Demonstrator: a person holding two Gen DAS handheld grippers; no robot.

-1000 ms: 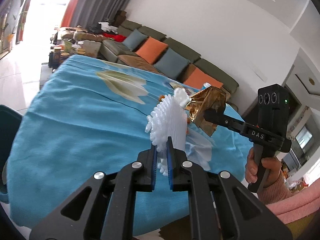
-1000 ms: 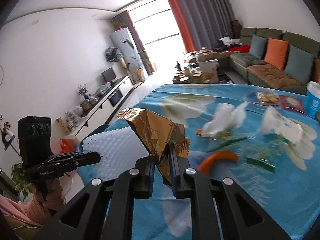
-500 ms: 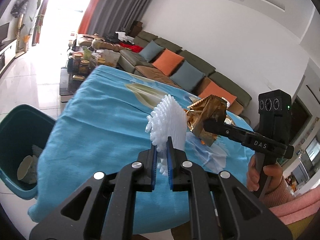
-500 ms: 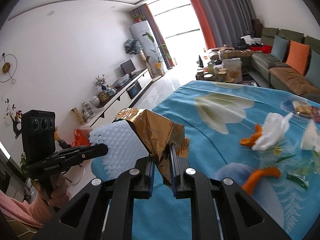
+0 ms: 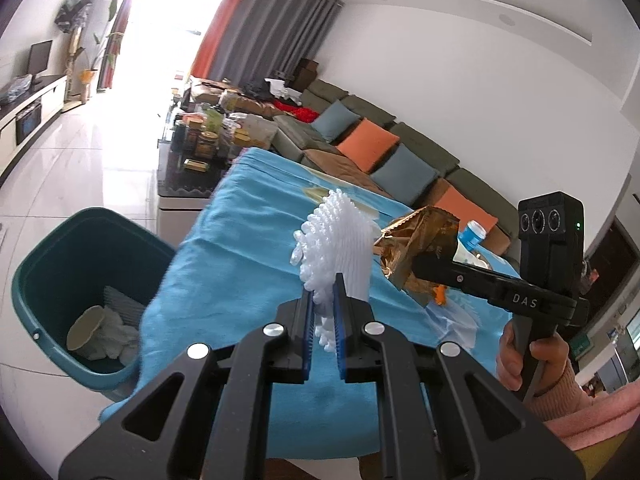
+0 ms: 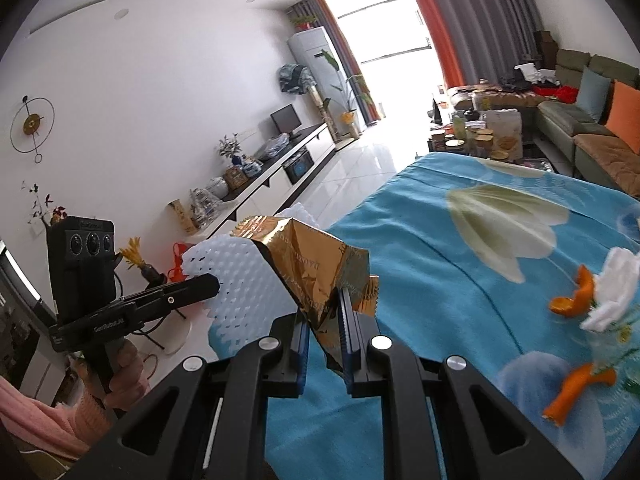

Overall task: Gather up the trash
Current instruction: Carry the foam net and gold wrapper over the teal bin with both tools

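Living room, mid-cleanup: a person is carrying two pieces of trash at once over the near end of a table draped in a blue floral tablecloth [image 5: 240,264].

L gripper [image 5: 323,300] is clamping a white foam fruit net [image 5: 340,240], jaws nearly closed w/ only the net's lower edge between the blue pads; the net is fanning upward, clear of the cloth. R gripper [image 6: 325,320] is pinching a crumpled gold foil wrapper [image 6: 316,264], jaws likewise almost closed on its lower fold. The two items are riding side by side, the wrapper's top corner overlapping the net in the R wrist view; whether they are actually touching can't be told.

A teal trash bin [image 5: 52,276] is standing on the tiled floor just beside the table's end, below and left of the net in the L wrist view. Inside it: a pale round disc, possibly a lid, on crumpled white tissue.

On the cloth farther back, orange peel pieces [image 6: 580,388] and a wad of white tissue [image 6: 612,292] are lying near each other. A hand in a pink sleeve [image 5: 536,364] is gripping the R gripper's handle. A sofa w/ orange and grey-blue cushions [image 5: 368,144] is lining the wall behind.
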